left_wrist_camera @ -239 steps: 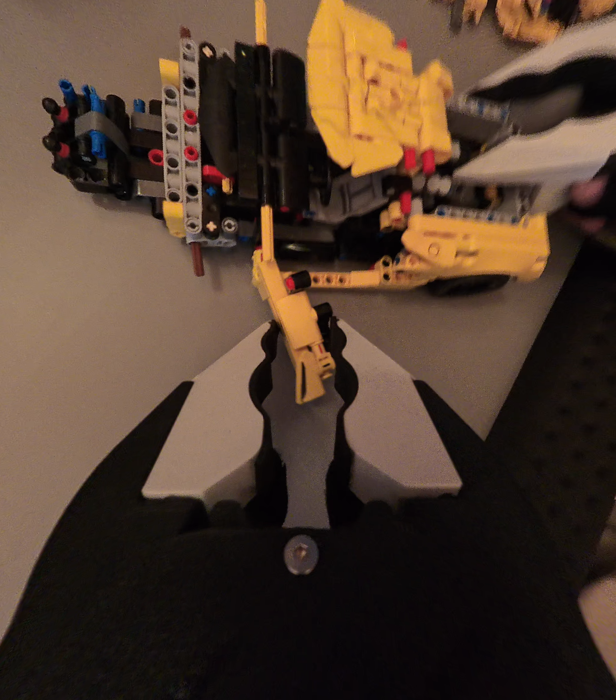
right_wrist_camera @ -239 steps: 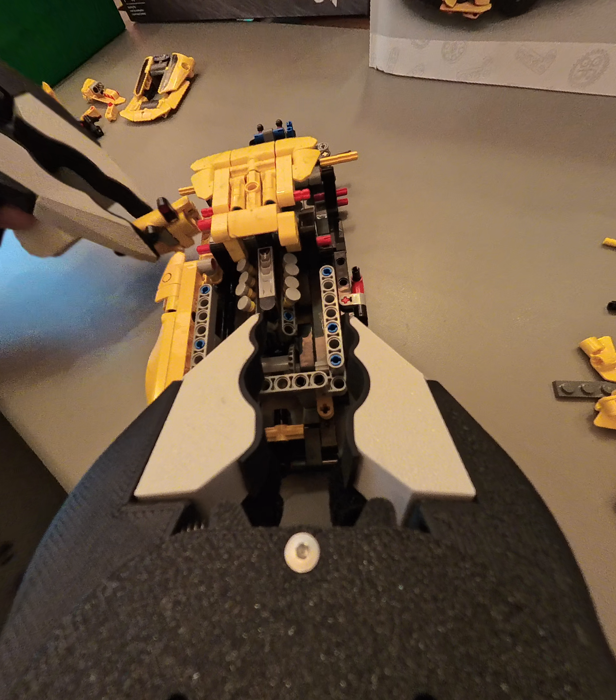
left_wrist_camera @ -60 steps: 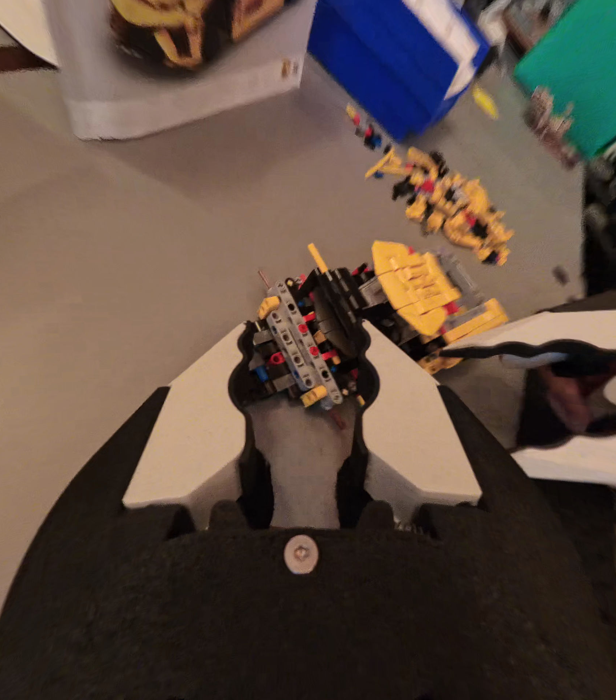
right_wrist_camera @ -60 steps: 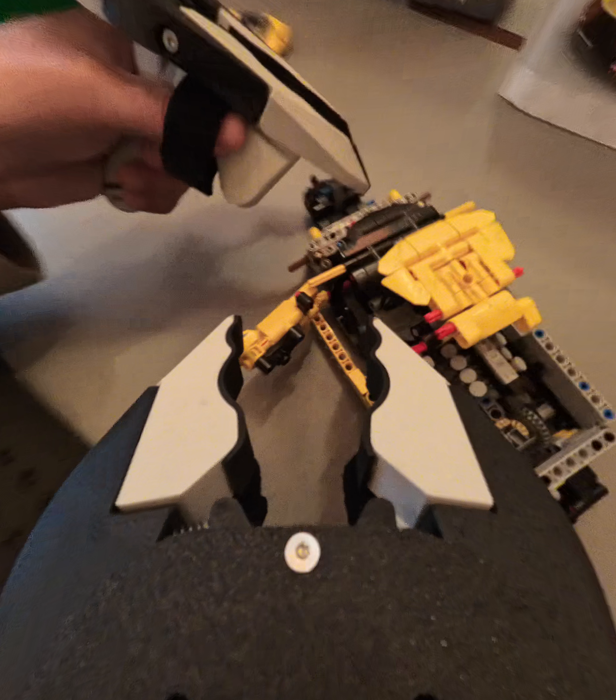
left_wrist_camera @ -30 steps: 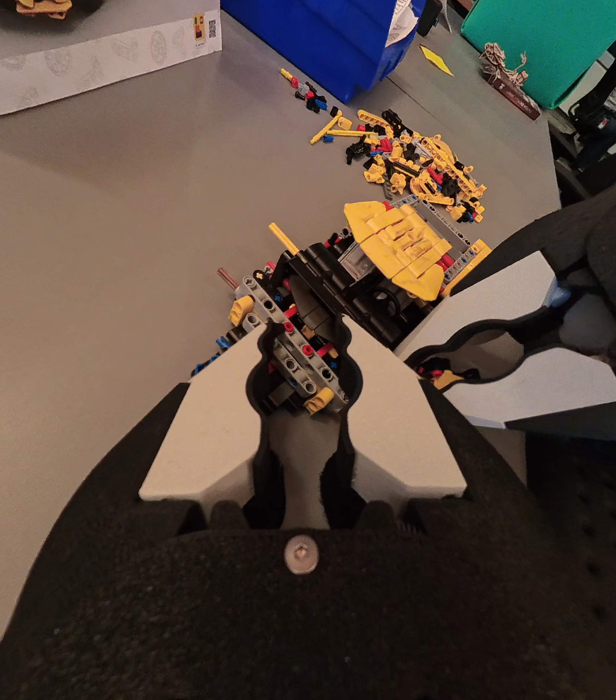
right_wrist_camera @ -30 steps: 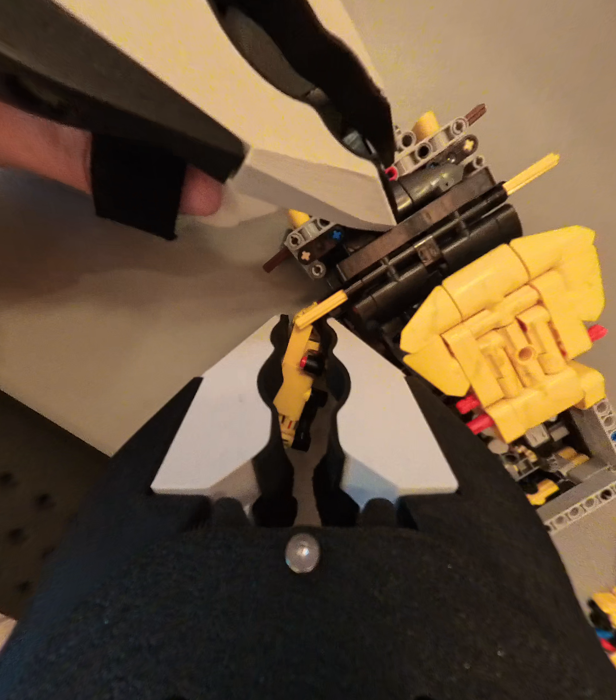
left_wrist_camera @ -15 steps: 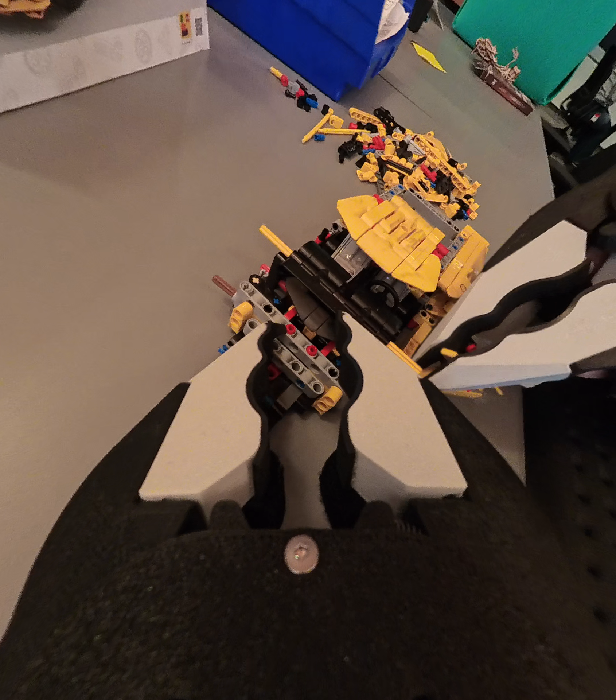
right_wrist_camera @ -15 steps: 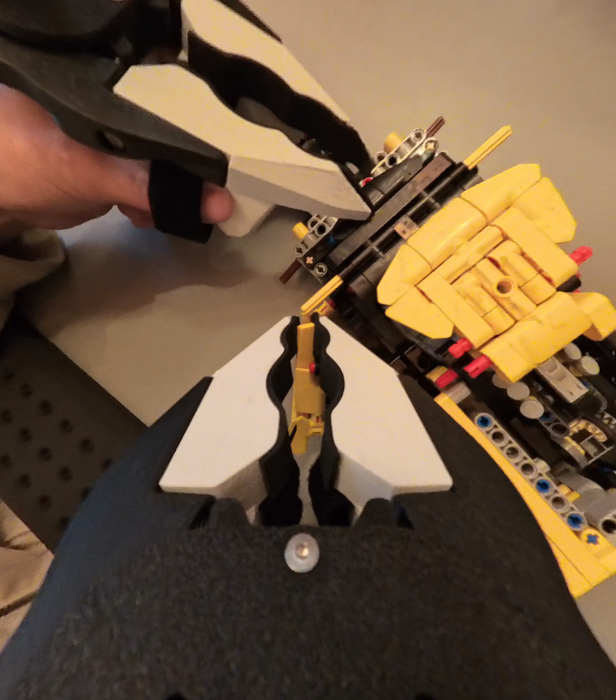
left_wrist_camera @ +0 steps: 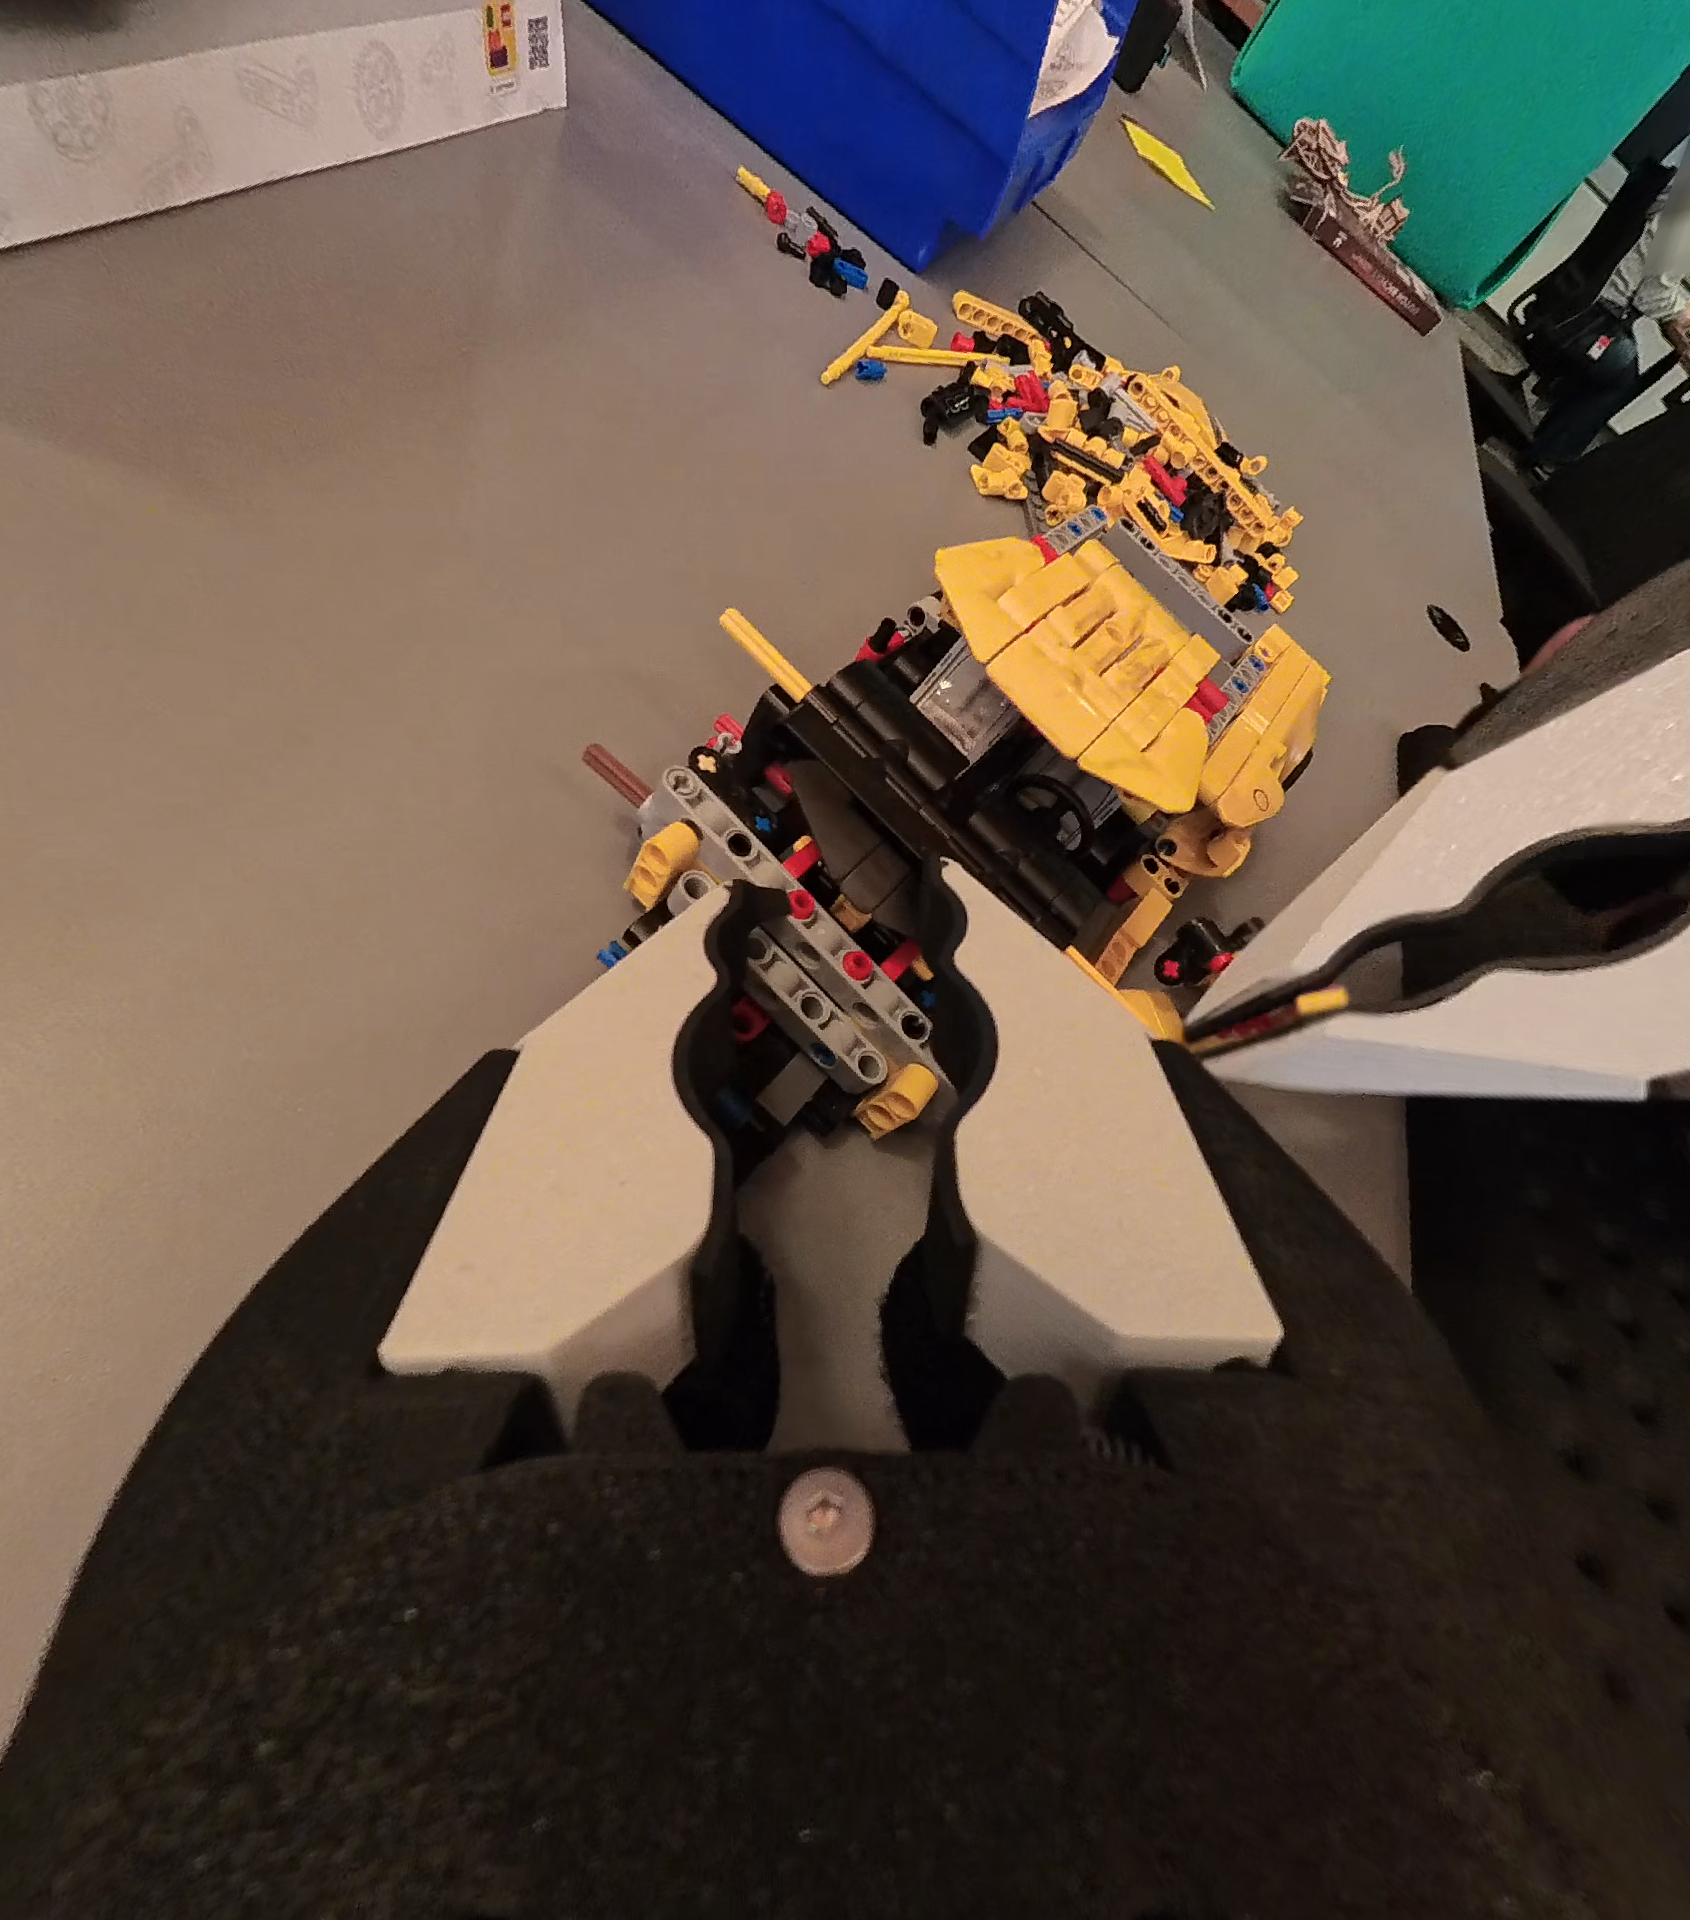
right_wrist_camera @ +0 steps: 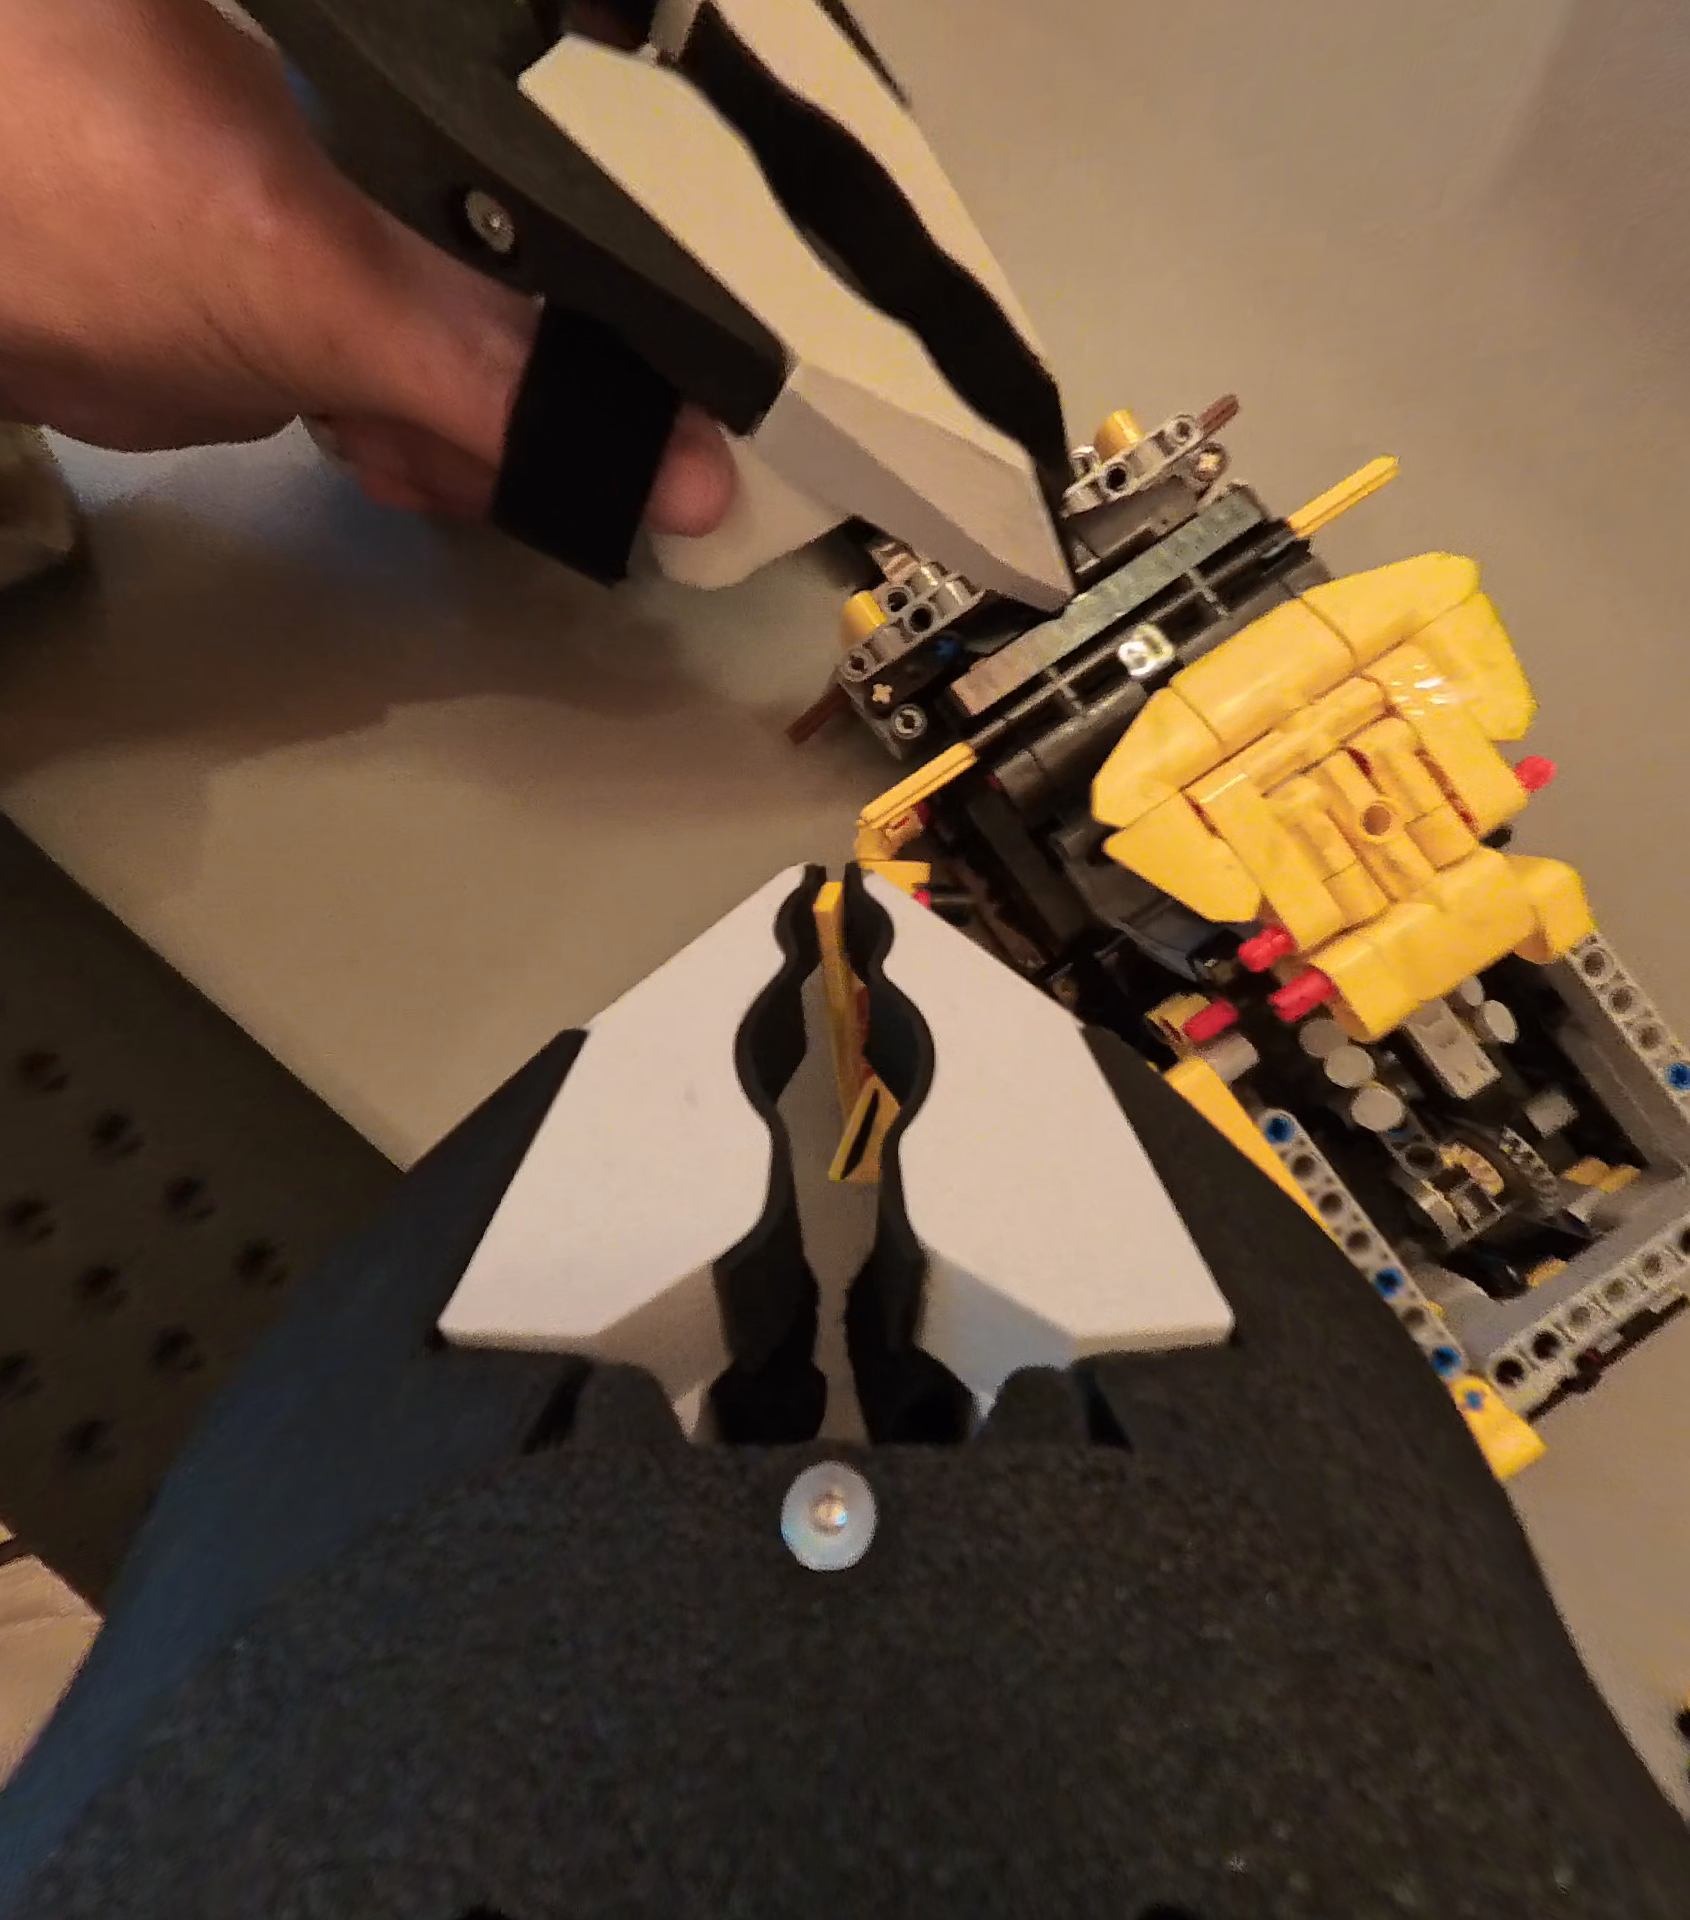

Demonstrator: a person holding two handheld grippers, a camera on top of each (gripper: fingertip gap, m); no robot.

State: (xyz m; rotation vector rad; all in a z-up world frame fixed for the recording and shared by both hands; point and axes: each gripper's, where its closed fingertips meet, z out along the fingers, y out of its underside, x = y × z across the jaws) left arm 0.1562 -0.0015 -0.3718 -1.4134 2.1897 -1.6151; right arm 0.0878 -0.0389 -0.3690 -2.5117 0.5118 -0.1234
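A yellow and black brick vehicle model (left_wrist_camera: 1080, 665) lies on the grey table (left_wrist_camera: 249, 675). My left gripper (left_wrist_camera: 830, 904) is closed around the model's end, on the grey holed beam with red pins (left_wrist_camera: 820, 987). In the right wrist view the left gripper (right_wrist_camera: 1054, 561) touches that same end of the model (right_wrist_camera: 1340, 779). My right gripper (right_wrist_camera: 825, 878) is shut on a thin yellow piece (right_wrist_camera: 846, 1029) beside the model's near side. It also shows in the left wrist view (left_wrist_camera: 1199, 1029), with the piece's yellow tip (left_wrist_camera: 1324, 1003) sticking out.
A pile of loose yellow, black and red parts (left_wrist_camera: 1111, 447) lies beyond the model. A blue bin (left_wrist_camera: 872, 104), a white box (left_wrist_camera: 197, 135) and a green box (left_wrist_camera: 1443, 125) stand at the back. A black perforated mat (right_wrist_camera: 41, 1039) lies below the table edge. A hand (right_wrist_camera: 145, 260) holds the left gripper. The left gripper's tips are roughly 8 cm from the right gripper's.
Eight seconds ago my left gripper held the yellow piece; now my right gripper holds it, shut tighter than a second ago. My left gripper stays on the model's end.
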